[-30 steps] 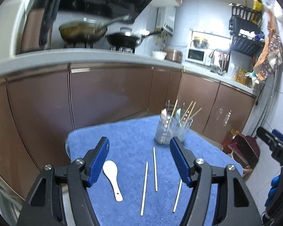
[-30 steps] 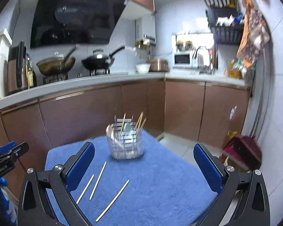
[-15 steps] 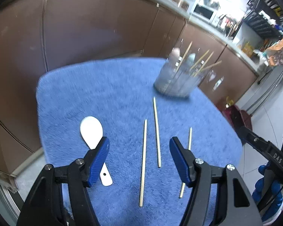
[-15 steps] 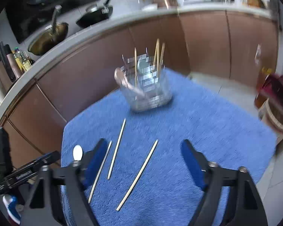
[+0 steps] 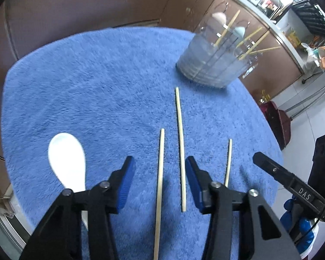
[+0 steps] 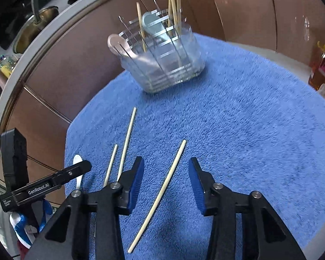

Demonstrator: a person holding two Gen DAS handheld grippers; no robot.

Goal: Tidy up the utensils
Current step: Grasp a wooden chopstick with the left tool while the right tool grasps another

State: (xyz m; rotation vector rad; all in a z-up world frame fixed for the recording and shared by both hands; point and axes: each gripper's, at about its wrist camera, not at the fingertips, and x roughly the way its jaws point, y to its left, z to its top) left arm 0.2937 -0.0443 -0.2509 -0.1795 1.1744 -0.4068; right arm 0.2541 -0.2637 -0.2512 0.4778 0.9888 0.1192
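Three pale chopsticks lie loose on the blue towel (image 5: 75, 86). My left gripper (image 5: 160, 173) hovers low over the left chopstick (image 5: 160, 190) and the middle chopstick (image 5: 181, 151). Both lie between its blue pads, untouched, while the jaws are closing. The third chopstick (image 5: 228, 162) lies just right of it and a white spoon (image 5: 67, 162) to its left. My right gripper (image 6: 165, 179) is also closing, with that third chopstick (image 6: 162, 192) between its pads and not gripped. The clear utensil holder (image 6: 162, 60) stands at the far side with several chopsticks and two spoons in it.
The towel (image 6: 249, 130) covers a small round table whose edge drops off close by on every side. Brown kitchen cabinets (image 5: 97, 4) stand behind it. The two grippers sit close side by side: the right one (image 5: 292, 188) shows in the left wrist view, the left one (image 6: 47, 186) in the right.
Both grippers have tipped downward and sunk toward the towel. Their jaws have narrowed, the right one most. Chopsticks now lie between the pads of each.
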